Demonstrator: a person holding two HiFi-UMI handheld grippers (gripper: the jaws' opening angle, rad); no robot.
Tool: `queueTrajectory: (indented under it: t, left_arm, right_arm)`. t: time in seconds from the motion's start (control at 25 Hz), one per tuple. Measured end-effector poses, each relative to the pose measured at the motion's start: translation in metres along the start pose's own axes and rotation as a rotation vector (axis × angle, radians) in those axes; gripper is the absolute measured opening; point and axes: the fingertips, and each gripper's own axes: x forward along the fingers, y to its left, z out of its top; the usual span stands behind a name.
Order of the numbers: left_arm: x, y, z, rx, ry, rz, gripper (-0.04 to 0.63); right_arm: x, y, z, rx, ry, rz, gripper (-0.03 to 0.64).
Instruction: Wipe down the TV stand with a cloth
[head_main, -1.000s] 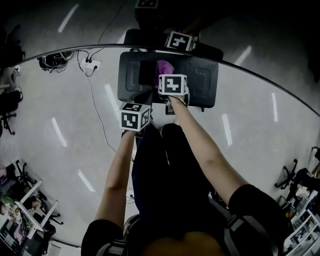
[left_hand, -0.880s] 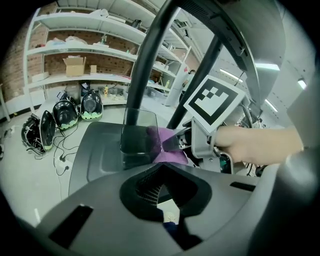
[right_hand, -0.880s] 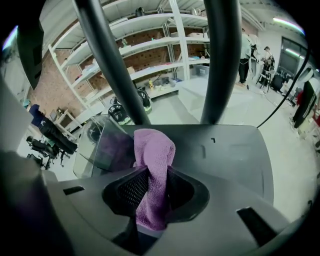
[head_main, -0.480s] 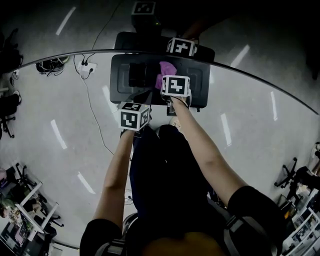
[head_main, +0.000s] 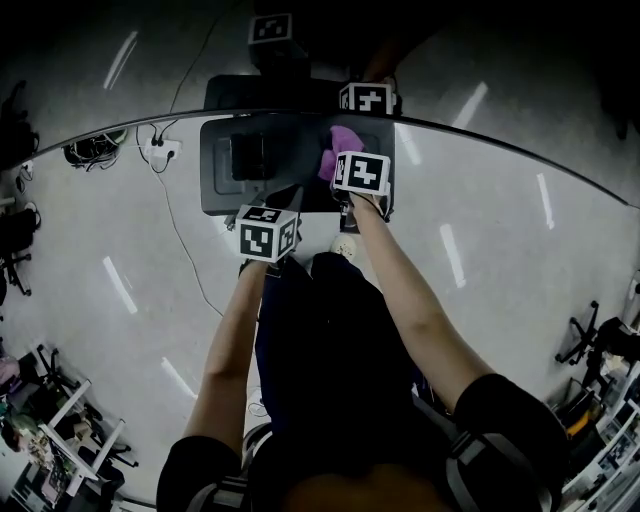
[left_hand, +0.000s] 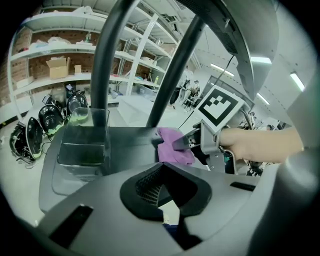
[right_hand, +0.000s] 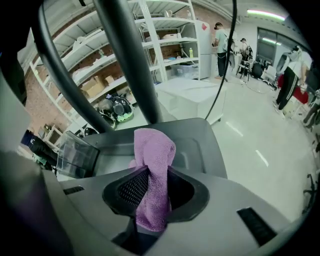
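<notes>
Head view shows the right gripper (head_main: 338, 168) over the TV stand's dark base (head_main: 225, 190), with the purple cloth (head_main: 343, 148) pressed to the right part of that base. In the right gripper view I read its jaws clamped on the cloth, which bunches up ahead of them and hangs down between them. The left gripper (left_hand: 162, 192) has its jaws drawn nearly together with nothing between them; it hangs at the base's front edge, apart from the cloth.

I judge the wiping to be under way rather than finished. The cloth is working the right side. The left side, around the clear box (left_hand: 82, 145) and the two slanted poles (left_hand: 107, 75), is still to do, as far as I can tell. No frame shows me which patches are already clean.

Against the earlier frames, the cloth sat near the middle of the base a second ago and is now well to the right. The right gripper has gone with it. The left gripper has barely shifted. The whole stand has drifted left in the head view.
</notes>
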Motion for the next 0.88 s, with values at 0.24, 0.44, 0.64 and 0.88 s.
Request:
queueTrajectory:
  t: [0.24,0.44,0.64,0.88]
  left_arm:
    - [0.010,-0.023,0.005,0.029,0.006,-0.024,0.006]
    - [0.030,-0.044,0.007,0.049,0.010,-0.046,0.006]
    - [0.041,-0.056,0.006,0.070,0.024,-0.075,0.006]
    - [0.047,-0.063,0.008,0.094,0.038,-0.103,0.006]
  right_arm:
    - [-0.014,-0.035,-0.002,0.032,-0.011,-0.030,0.114]
    - [-0.018,-0.076,-0.007,0.063,-0.018,-0.062,0.114]
    - [-0.025,-0.105,-0.011,0.095,-0.027,-0.101,0.114]
    - [-0.033,-0.130,-0.014,0.135,-0.037,-0.166,0.114]
